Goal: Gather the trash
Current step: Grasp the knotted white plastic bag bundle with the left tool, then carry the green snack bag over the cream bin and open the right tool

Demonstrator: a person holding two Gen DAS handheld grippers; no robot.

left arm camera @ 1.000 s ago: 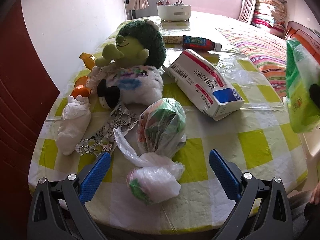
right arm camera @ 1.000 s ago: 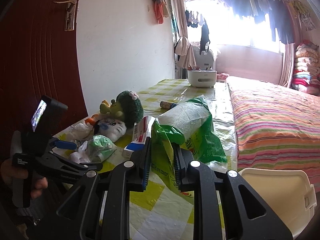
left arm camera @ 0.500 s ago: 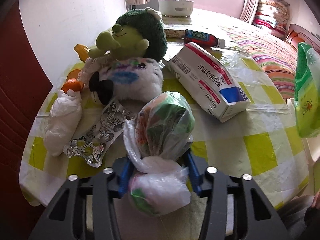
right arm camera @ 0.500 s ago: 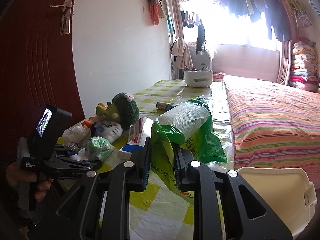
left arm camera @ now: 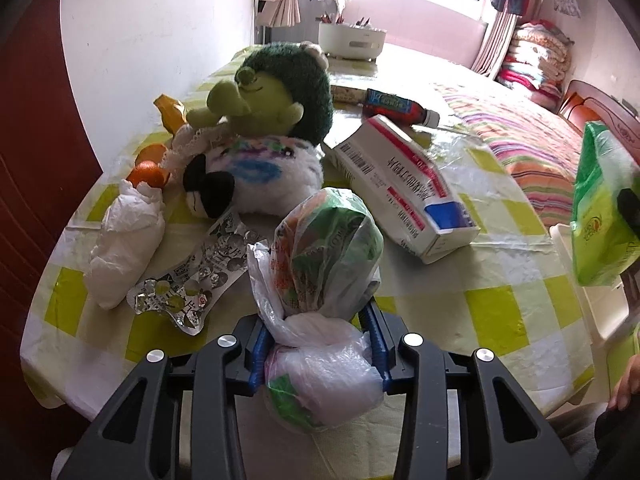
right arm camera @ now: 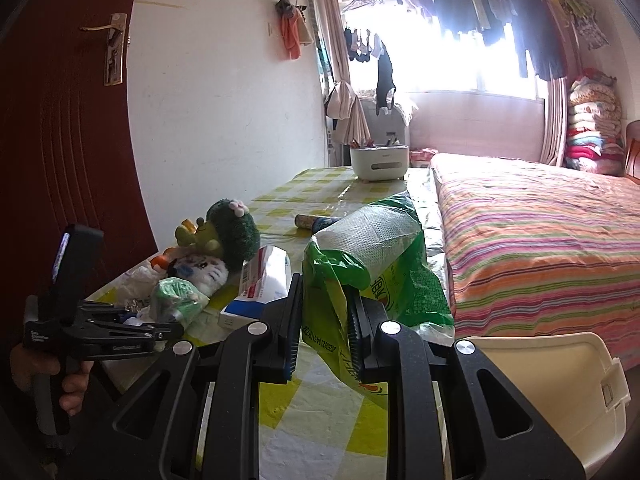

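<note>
We're pinching the tied plastic trash bag point(left arm camera: 324, 264) with the left gripper point(left arm camera: 318, 344), blue fingers point(left arm camera: 258, 354) pressing in on its knotted neck from both sides; bag is sitting at the near edge of the checkered surface point(left arm camera: 492, 312), its bulging top leaning away from us. Right gripper point(right arm camera: 325, 328) is clamping the green plastic bag point(right arm camera: 384, 276) between its fingers, holding it up over the near right side of the surface, beside the white bin point(right arm camera: 548, 376). Lying left of the trash bag: a foil blister pack point(left arm camera: 192, 280) and a crumpled white tissue wad point(left arm camera: 126, 240), just beside each other. Far of that, a white plush point(left arm camera: 260, 172) and a green plush point(left arm camera: 276, 96) are touching. A red-white-blue carton point(left arm camera: 404, 184) is lying right of the plushes, near the trash bag, not touching it as far as we're seeing. A small bottle point(left arm camera: 400, 106) is lying farther back.
</note>
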